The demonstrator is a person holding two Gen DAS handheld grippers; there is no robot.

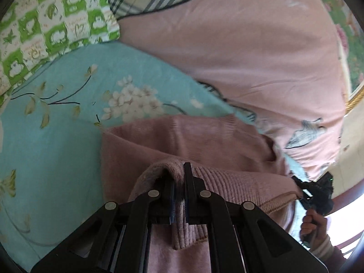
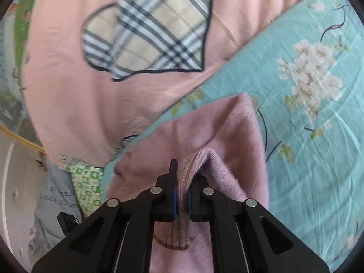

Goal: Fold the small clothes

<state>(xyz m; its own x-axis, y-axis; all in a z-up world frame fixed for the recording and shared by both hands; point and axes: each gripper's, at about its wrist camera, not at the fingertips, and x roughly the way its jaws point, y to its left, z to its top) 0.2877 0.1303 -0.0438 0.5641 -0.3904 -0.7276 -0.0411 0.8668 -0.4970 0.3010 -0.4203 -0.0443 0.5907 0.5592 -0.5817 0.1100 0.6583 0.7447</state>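
A small mauve knitted garment [image 1: 193,141] hangs over the teal floral bed sheet [image 1: 56,136]. My left gripper [image 1: 179,177] is shut on its ribbed hem, which bunches between the jaws and hangs down. My right gripper [image 2: 182,179] is shut on another part of the same ribbed hem; the garment [image 2: 204,132] drapes forward from it over the sheet [image 2: 307,136]. The right gripper [image 1: 316,191] also shows in the left wrist view, at the garment's right end, held by a hand.
A pink quilt [image 1: 250,56] with a plaid heart patch [image 2: 147,31] lies beyond the garment. A green-and-white checked pillow [image 1: 45,27] is at the far left. A bed edge and pale floor [image 2: 16,182] show at the left of the right wrist view.
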